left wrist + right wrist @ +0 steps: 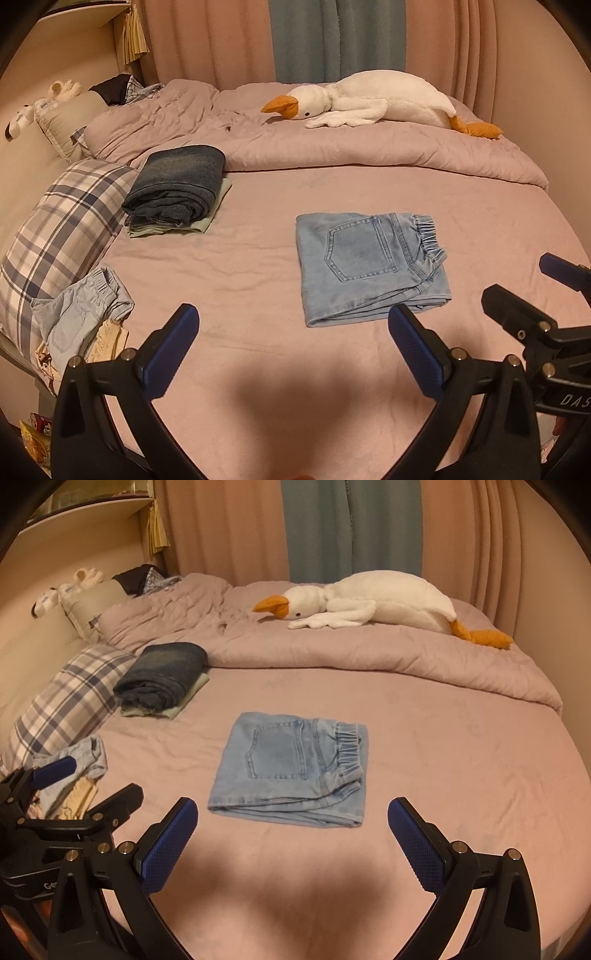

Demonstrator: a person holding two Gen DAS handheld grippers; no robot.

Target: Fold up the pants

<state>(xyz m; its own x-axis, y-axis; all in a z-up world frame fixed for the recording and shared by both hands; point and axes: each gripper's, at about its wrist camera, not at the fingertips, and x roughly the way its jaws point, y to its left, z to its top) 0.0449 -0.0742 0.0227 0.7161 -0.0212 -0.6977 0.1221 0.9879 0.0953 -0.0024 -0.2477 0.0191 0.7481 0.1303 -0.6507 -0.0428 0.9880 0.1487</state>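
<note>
Pants: light denim pants [290, 770] lie mid-bed on the pink sheet [461, 760], already a compact rectangle, back pocket up, elastic waistband toward the right edge, layered edges at the near side.
Fold state: looks finished for this pair; the layers sit stacked and fairly square, with only slight unevenness at the near right corner.
Left gripper: left gripper [293, 339] hangs over the sheet just short of the pants, jaws spread wide, holding nothing.
Right gripper: right gripper [291, 830] likewise gapes wide and empty, near the pants' front edge, not touching.
Stack: dark jeans [177, 184] sit folded on a pale green piece beside the plaid pillow [62, 236].
Left to do: probably moving this pair to the stack; a rumpled heap [83, 321] of pale clothes at the left edge seems unfolded.
Beyond: duvet [332, 147] bunched at the back, plush goose [380, 99] on it.
</note>
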